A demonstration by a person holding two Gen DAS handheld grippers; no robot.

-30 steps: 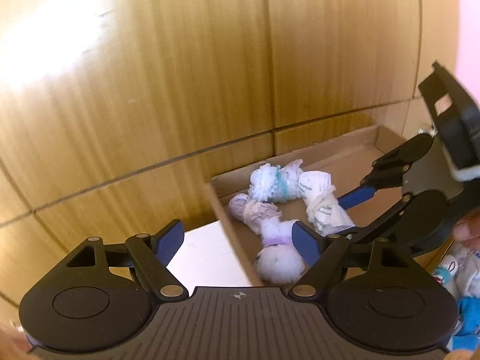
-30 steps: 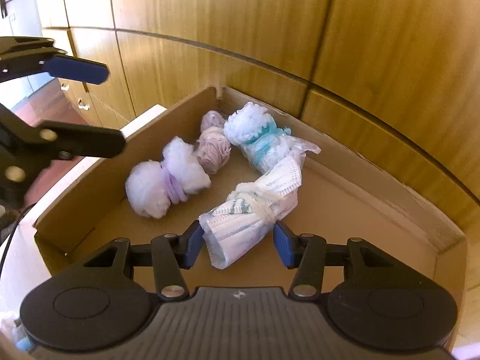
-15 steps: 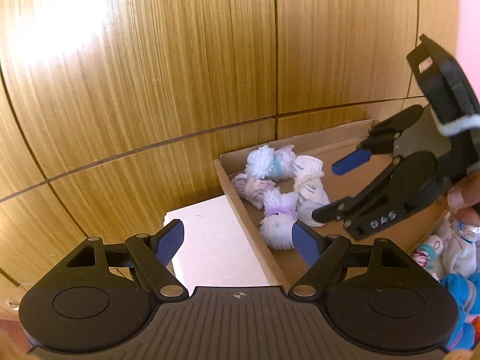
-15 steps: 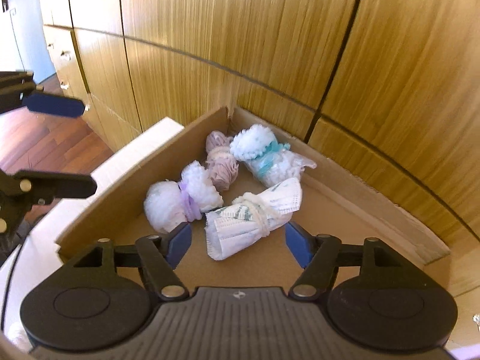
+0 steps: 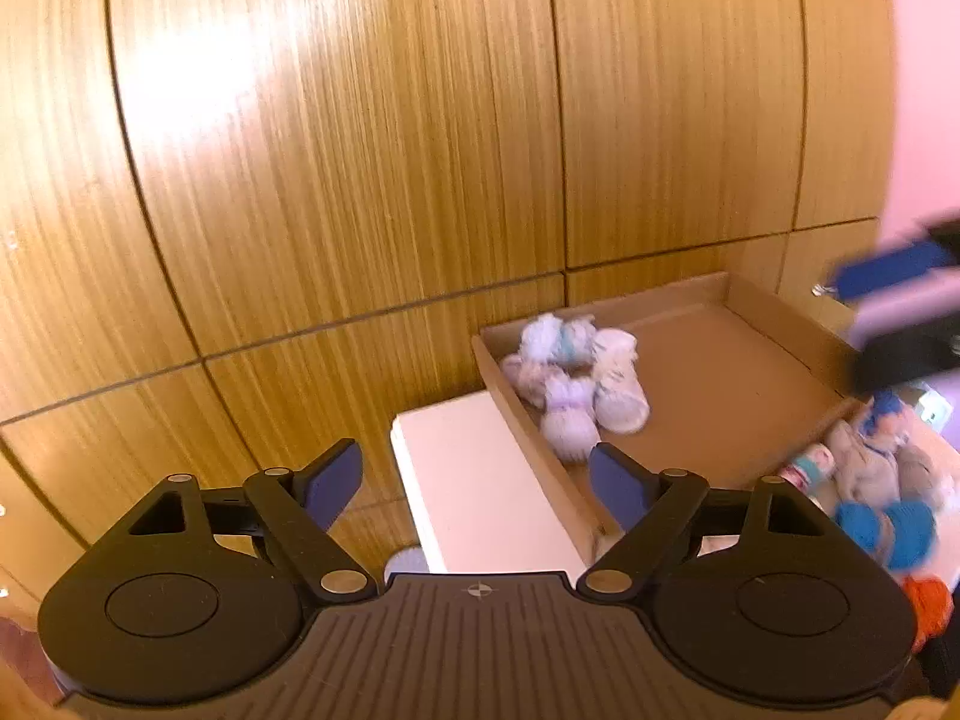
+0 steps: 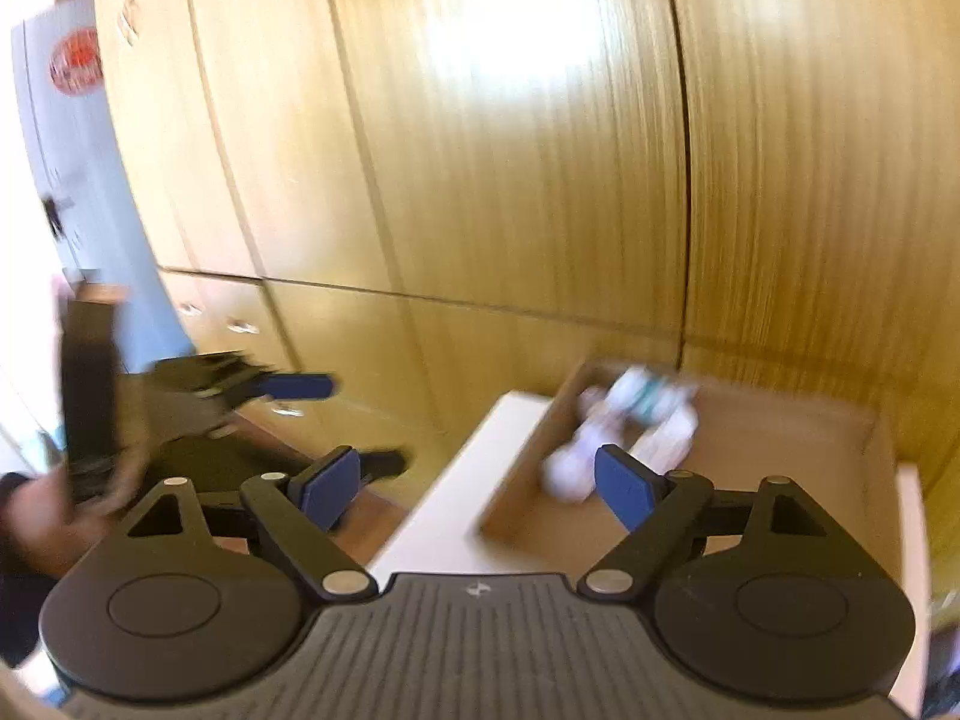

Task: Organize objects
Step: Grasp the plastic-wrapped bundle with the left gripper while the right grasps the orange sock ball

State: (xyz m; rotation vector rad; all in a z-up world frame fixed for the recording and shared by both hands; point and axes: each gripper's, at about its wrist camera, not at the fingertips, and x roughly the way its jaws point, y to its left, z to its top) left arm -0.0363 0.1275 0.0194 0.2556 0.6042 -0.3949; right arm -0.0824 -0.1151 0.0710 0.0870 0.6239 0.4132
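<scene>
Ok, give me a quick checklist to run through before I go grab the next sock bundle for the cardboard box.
1. Right gripper empty: ok, nothing between its jaws, which are opening.
2. Left gripper empty: ok, its jaws are also opening, with nothing between them.
3. Bundles already placed: ok, four sock bundles lie together in the far left corner of the cardboard box.
4. Room left in the box: ok, most of its floor is bare.
5. Next bundles in sight: ok, a loose sock pile lies outside the box's near wall in the left wrist view.
6. Which bundle is easiest to grab: cannot tell, the pile is blurred and partly cut off.
</scene>
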